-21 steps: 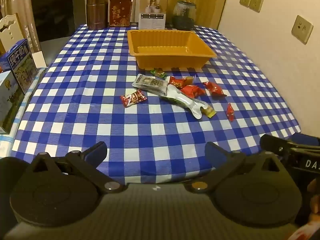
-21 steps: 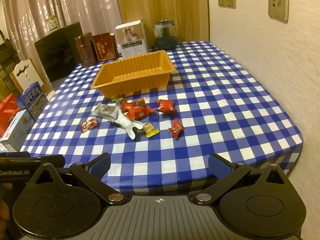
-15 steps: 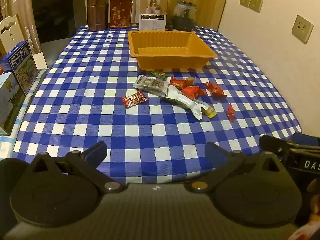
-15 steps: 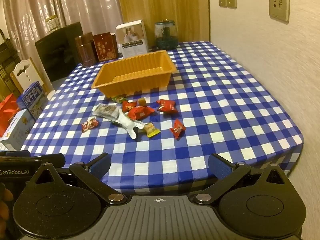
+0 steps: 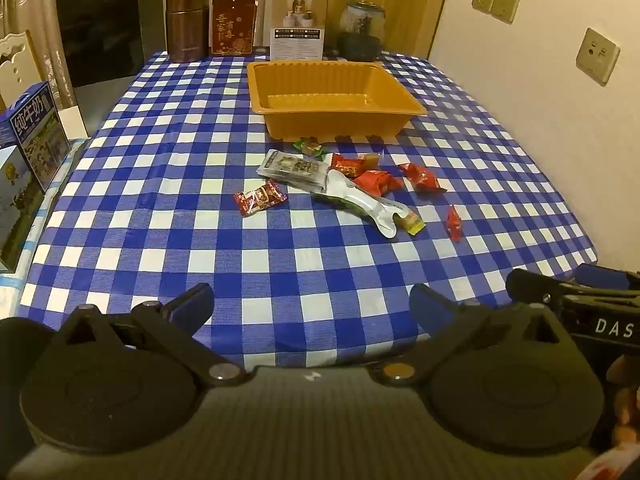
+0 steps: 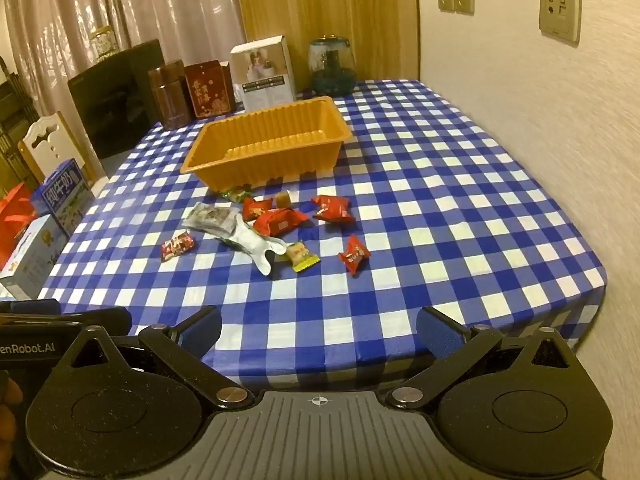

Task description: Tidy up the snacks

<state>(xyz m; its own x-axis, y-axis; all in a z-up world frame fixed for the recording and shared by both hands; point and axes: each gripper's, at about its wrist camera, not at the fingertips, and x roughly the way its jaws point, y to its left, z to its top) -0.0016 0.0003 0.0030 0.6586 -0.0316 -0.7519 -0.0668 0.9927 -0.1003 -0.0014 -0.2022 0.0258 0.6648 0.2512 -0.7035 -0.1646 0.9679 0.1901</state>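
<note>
A: Moved since 0.7 s ago? Barely. Both views sit a touch closer to the snacks; nothing on the table has shifted.

B: Left wrist view?

A: Left gripper wide open, nothing btwn the fingers, hanging over the near edge of the checked tablecloth. Orange tray further back, inside bare. Snacks loose just in front of it: grey packet, silver pouch touching it, red candy off to the left, another red candy apart on the right.

B: Right wrist view?

A: Right gripper also fully spread, holding nothing, near the table edge. Tray angled, snacks in front: red wrapper closest, yellow candy beside the pouch. 4 containers line up behind the tray.
</note>
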